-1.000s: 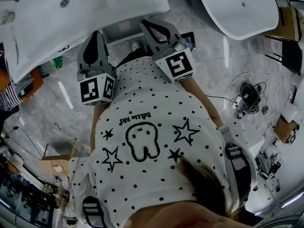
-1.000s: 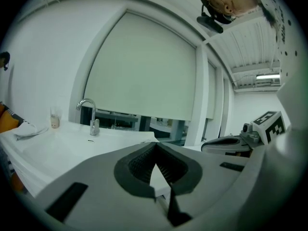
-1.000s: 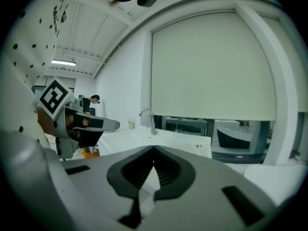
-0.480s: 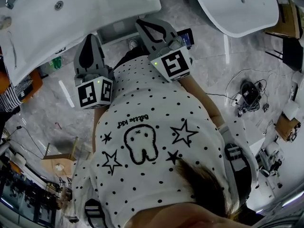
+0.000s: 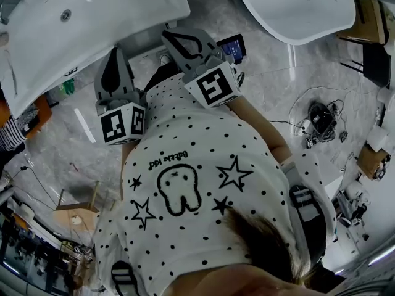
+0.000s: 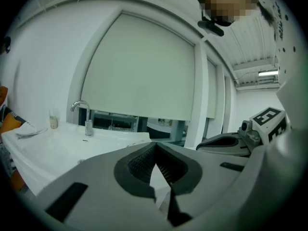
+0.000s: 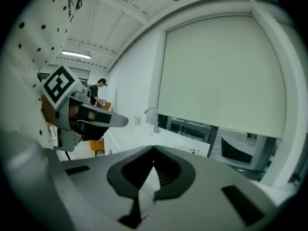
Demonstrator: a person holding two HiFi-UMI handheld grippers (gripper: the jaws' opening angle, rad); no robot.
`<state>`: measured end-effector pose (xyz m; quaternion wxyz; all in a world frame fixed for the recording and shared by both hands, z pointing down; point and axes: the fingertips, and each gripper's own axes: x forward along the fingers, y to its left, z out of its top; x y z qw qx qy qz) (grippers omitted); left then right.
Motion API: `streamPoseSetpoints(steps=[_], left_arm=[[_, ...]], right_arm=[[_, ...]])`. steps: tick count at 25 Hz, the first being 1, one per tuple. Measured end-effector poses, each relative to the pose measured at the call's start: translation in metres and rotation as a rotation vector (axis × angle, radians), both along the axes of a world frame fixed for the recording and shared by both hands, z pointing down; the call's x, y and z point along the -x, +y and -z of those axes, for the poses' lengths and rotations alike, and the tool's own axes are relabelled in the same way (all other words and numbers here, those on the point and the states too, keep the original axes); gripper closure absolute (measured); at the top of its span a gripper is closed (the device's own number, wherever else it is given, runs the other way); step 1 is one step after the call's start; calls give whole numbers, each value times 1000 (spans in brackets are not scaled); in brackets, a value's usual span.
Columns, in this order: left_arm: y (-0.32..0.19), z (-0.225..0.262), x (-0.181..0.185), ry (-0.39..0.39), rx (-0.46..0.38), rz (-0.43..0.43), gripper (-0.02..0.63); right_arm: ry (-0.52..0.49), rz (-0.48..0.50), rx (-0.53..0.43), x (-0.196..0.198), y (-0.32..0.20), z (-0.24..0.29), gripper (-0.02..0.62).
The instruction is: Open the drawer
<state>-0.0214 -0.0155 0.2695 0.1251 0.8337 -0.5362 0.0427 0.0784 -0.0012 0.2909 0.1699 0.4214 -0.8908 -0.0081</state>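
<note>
In the head view a white washbasin (image 5: 74, 23) sits on a vanity at the upper left, and a strip of its white front (image 5: 145, 42) shows under the basin edge. I cannot make out a drawer front or handle in any view. My left gripper (image 5: 113, 54) is held out before my chest, pointing at the vanity, jaws shut and empty (image 6: 155, 144). My right gripper (image 5: 170, 37) is beside it, a little farther forward, with its jaws also meeting at the tip and empty (image 7: 154, 148). The basin's tap (image 6: 82, 107) stands ahead to the left.
A second white basin (image 5: 296, 11) stands at the upper right. A dark-screened device (image 5: 231, 45) lies on the marble floor by the right gripper. Cables and gear (image 5: 321, 122) lie at the right, and a person (image 7: 98, 93) stands far off by an orange chair (image 7: 96, 146).
Both grippers have shifted a little toward the vanity and leftward in the head view. The right gripper has rolled slightly. Both pairs of jaws stay shut.
</note>
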Motion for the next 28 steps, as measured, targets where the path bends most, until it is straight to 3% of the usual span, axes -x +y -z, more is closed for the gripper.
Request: streamPoseSetpoints(steps=[12, 28], left_arm=[[15, -9, -30, 12, -20, 43, 601], [20, -9, -33, 21, -23, 51, 601]], right_arm=[[28, 50, -26, -30, 4, -6, 581], [9, 63, -17, -33, 6, -9, 581]])
